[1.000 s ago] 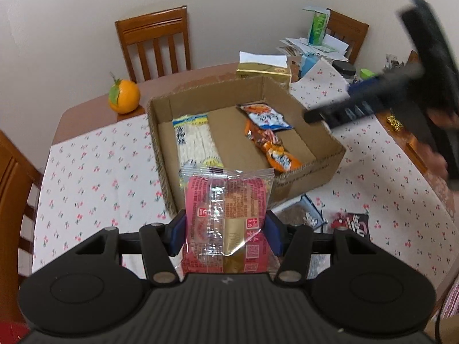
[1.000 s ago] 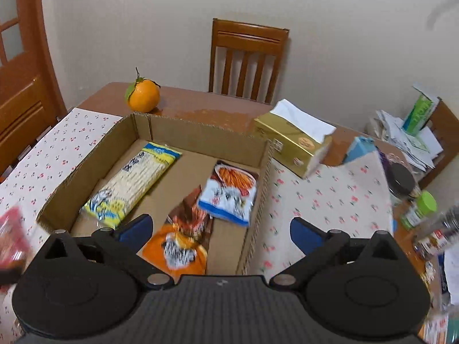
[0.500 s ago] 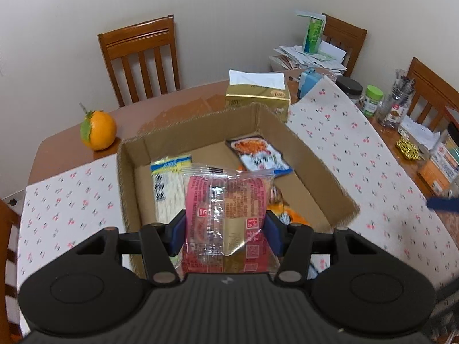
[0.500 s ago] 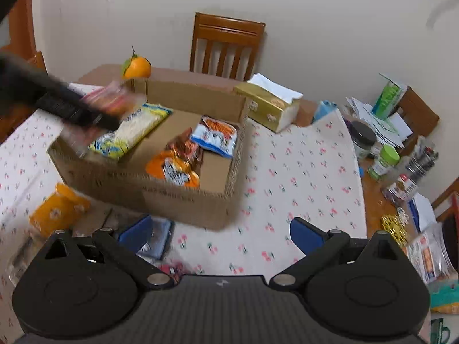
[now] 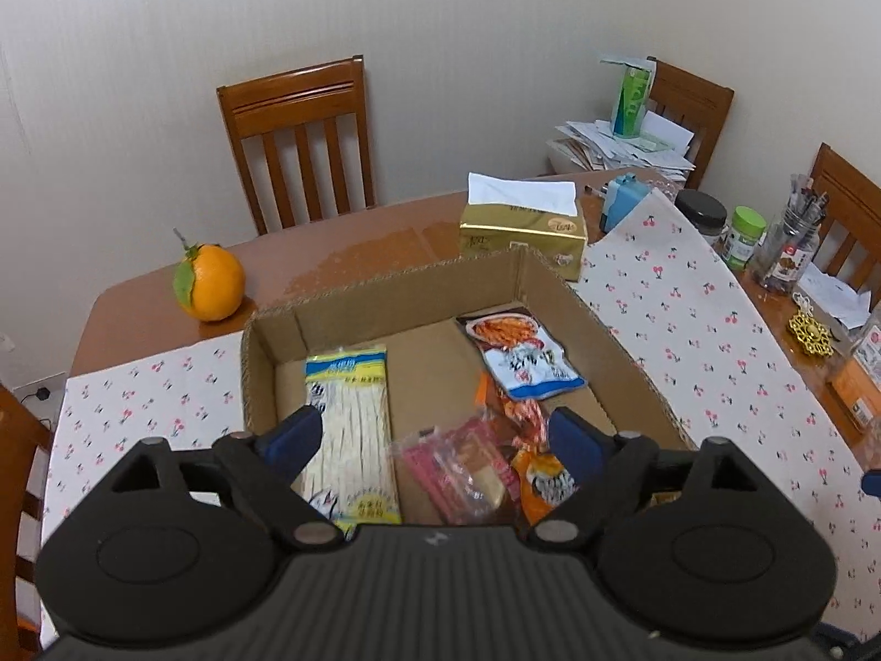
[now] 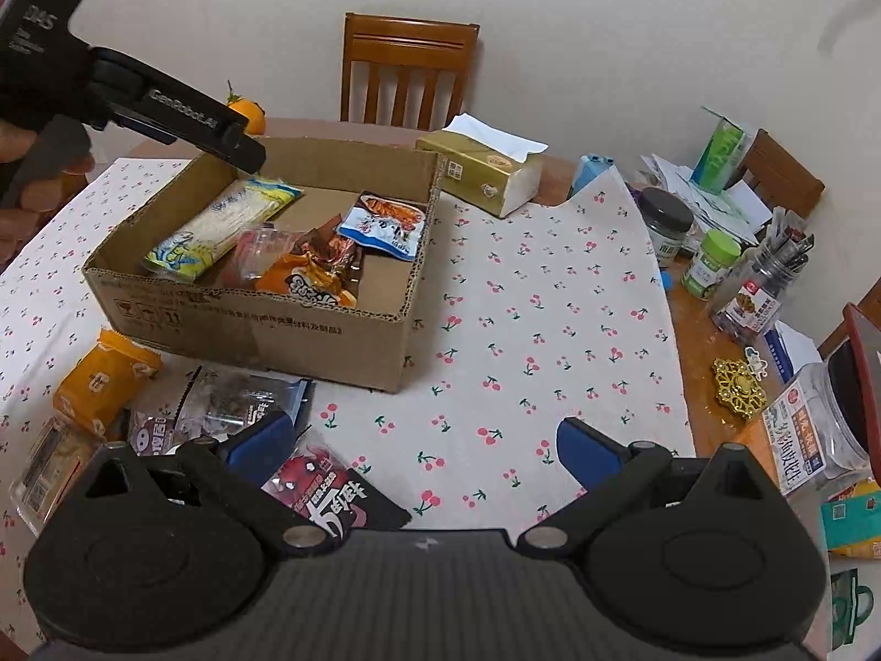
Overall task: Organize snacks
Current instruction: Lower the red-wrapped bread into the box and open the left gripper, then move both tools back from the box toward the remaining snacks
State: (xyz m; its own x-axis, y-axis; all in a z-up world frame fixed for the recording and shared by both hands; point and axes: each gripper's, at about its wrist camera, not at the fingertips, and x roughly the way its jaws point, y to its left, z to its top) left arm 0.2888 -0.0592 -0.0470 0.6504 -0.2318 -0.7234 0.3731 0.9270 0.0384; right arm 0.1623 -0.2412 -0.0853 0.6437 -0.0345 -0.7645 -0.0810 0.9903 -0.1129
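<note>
— While the left gripper (image 5: 435,435) hangs over the cardboard box (image 5: 556,286), what can you actually make out below it?

— Its jaws have just been opening and stand wide, nothing pressed between the pads. The pink snack packet (image 5: 460,471) lies blurred on the box floor beneath them, between the long noodle pack (image 5: 349,429) on the left and the orange crisp bag (image 5: 545,482) on the right. The near wall of the box is hidden behind the gripper body in that view.

— And the right wrist view?

— It shows that near wall, and outside the box what the left view cannot: left of the box's front corner a yellow-orange packet (image 6: 104,380), then a clear bag of dark snacks (image 6: 237,402), then a red-and-black packet (image 6: 336,496) partly covered by the right gripper (image 6: 427,443). Some further packaging at the far left edge is too cut off to read.

— Is the right gripper holding anything?

— No; its jaws are spread wide over the cherry-print cloth (image 6: 550,297), empty. The blue-and-white packet (image 6: 385,228) lies at the box's right side.
</note>
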